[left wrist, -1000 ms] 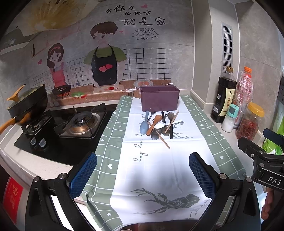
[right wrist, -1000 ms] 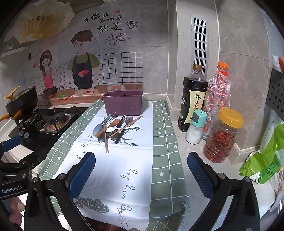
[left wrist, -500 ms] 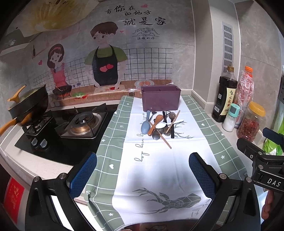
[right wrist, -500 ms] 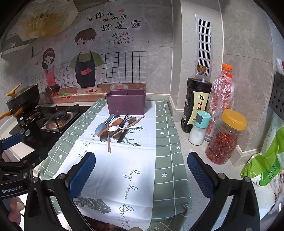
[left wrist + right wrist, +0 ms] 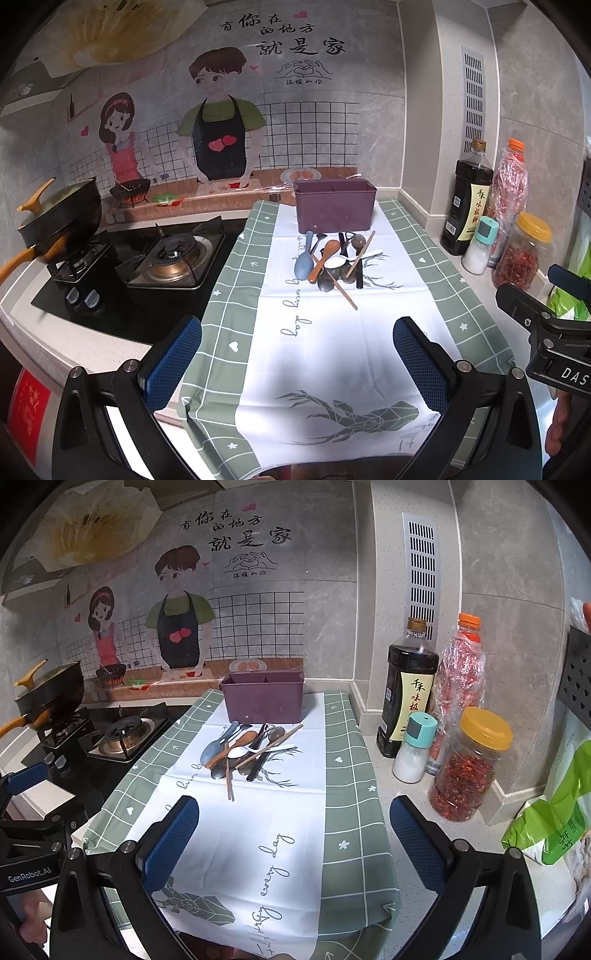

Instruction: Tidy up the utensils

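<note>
Kitchen counter seen from both wrist cameras. The pile of utensils (image 5: 334,264) is lying on the green-and-white cloth (image 5: 332,350), just in front of the purple holder (image 5: 335,206), which is standing at the cloth's far end. The left gripper (image 5: 297,360) and the right gripper (image 5: 294,840) are hovering over the cloth's near end, well short of the purple holder, each with jaws spread wide and holding nothing. A gas stove (image 5: 147,266) is sitting left of the holder; a dark sauce bottle (image 5: 408,690) and chilli jar (image 5: 469,764) are standing to its right.
</note>
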Tool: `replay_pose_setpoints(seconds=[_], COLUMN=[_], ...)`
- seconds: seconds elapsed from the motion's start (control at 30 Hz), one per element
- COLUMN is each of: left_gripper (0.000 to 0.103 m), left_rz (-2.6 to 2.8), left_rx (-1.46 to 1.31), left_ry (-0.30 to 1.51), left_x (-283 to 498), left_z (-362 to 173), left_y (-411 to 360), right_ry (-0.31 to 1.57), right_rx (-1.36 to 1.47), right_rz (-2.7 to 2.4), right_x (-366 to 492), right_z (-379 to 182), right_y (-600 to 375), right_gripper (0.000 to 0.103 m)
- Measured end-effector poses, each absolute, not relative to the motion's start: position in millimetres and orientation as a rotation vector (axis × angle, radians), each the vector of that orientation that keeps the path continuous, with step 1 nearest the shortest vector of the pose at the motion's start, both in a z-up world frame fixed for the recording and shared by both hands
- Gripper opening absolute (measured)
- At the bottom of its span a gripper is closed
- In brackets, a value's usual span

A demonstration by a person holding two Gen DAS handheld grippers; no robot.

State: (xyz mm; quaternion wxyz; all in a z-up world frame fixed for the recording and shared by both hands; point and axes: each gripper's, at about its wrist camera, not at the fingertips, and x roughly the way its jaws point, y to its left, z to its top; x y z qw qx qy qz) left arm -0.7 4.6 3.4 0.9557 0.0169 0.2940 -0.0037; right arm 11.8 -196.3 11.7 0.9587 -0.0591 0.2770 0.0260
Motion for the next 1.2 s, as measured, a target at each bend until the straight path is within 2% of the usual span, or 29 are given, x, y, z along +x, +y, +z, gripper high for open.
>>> replay_pose_setpoints(seconds=[1.2], left_gripper=[0.103], left_rz=[-0.01], left_rx=[0.033], left_ry=[0.591], left_x=[-2.1], left_z=[16.5], left_y=[21.3], right_ry=[0.57], right_rx=[-0.131], right_rz=[0.017], right_x=[9.7], right_z=[10.7], right_y=[-195.9], right_gripper=[0.103])
